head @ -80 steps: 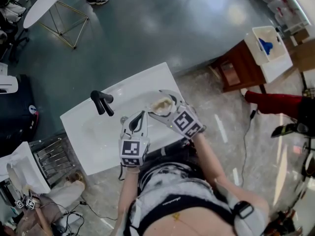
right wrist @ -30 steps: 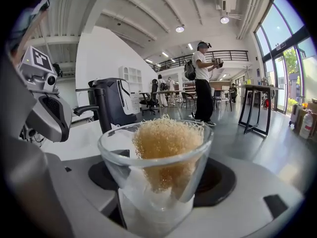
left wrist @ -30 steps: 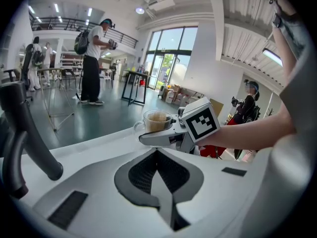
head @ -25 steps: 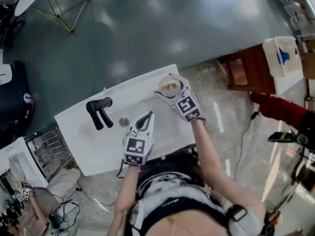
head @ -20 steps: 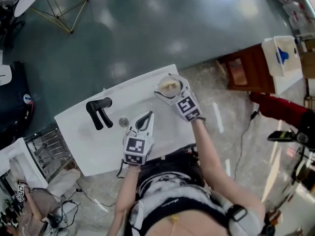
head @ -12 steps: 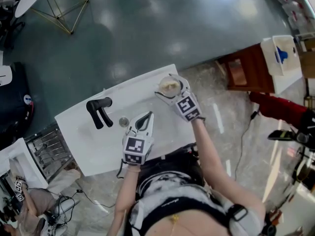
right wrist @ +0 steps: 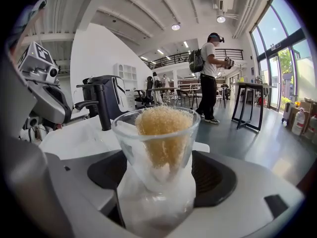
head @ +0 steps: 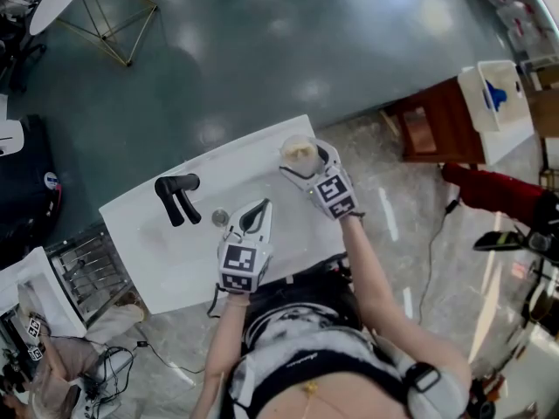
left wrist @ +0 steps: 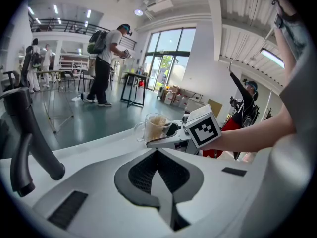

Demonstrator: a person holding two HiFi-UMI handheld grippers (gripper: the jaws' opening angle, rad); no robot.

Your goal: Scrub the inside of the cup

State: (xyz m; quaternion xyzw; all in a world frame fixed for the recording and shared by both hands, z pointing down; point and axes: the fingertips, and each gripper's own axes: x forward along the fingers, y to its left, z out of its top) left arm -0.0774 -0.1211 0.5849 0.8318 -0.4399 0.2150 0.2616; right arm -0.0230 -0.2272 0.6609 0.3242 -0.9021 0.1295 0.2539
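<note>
The right gripper (head: 307, 168) held the glass cup (head: 299, 152) at the far edge of the white counter (head: 175, 260), toward its right corner as seen in the head view. In the right gripper view the cup (right wrist: 156, 143) stood upright between that gripper's fingers (right wrist: 214, 180), which pinched its narrower, frosted lower part from both sides. A yellow sponge (right wrist: 163, 133) filled the inside of the cup and reached just above the rim. Whether the cup's base rested on the counter or hung just above it could not be told. The left gripper (head: 259, 208) lay over the near half of the counter, well apart from the cup and pointing toward it. Its fingers (left wrist: 141, 175) were pressed together with nothing between them, as the left gripper view showed. That view looked past the closed tips to the cup (left wrist: 154, 125) and the right gripper (left wrist: 166, 138) beyond it, with the square-marker cube (left wrist: 203, 129) on that gripper turned toward the camera. A black faucet (head: 177, 197) stood at the left part of the counter, and a round drain (head: 220, 217) sat between it and the left gripper. In the room behind, a person with a backpack (right wrist: 208, 78) stood on the grey floor (head: 262, 51).
</note>
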